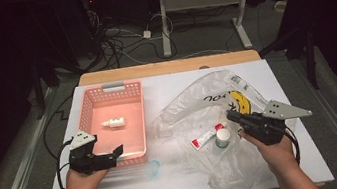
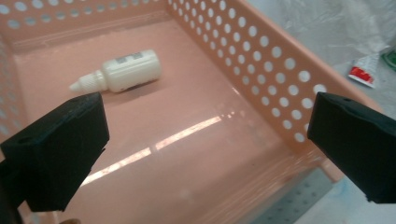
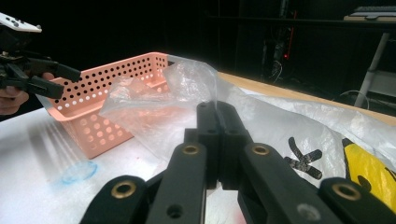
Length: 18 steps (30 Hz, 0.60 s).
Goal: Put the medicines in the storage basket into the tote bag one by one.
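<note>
Right gripper (image 3: 217, 109) clamps plastic bag (image 3: 187, 88); left gripper (image 2: 205, 140) agape over pink basket (image 2: 261, 56), white bottle (image 2: 122, 71) inside

Tube (image 2: 363, 73) half cut off

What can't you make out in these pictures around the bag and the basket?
- White bottle: label print too small, left gripper view.
- Red-and-white tube and round container: veiled by the plastic bag, high view.
- Right gripper: shut on the bag's film; the bag's contents are hidden behind its jaws, right gripper view.
</note>
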Motion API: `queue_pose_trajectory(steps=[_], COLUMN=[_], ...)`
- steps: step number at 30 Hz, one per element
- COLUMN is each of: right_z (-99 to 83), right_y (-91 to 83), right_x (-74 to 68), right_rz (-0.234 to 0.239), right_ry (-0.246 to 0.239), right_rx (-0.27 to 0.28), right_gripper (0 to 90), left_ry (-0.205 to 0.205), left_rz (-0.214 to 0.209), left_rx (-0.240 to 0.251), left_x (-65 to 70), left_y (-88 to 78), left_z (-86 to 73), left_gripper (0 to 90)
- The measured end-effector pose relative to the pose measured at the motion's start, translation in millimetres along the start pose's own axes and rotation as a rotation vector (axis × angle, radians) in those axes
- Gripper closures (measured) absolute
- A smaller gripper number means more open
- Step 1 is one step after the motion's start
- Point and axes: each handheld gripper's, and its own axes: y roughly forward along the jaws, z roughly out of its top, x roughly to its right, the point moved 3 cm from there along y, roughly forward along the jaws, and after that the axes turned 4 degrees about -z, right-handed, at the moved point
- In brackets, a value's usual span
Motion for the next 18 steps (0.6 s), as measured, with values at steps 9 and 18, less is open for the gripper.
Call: queue_pose_trajectory(steps=[9,18], right_z=[0.0,2.5], right_y=[0.2,-0.8], right_x=[-0.4,-1.6], right_rz=[-0.001,-0.002], right_ry=[-0.004,-0.010], right_rx=[0.000,0.005], right_gripper=[90.0,90.0], left_ry=[-0.008,-0.012], left_rz=[-0.012,-0.065], left_rx=[0.008,0.053], left_x=[0.0,7.5], left_y=[0.0,-2.0], left_z=[1.4,23.1], left_gripper=[0.0,0.0])
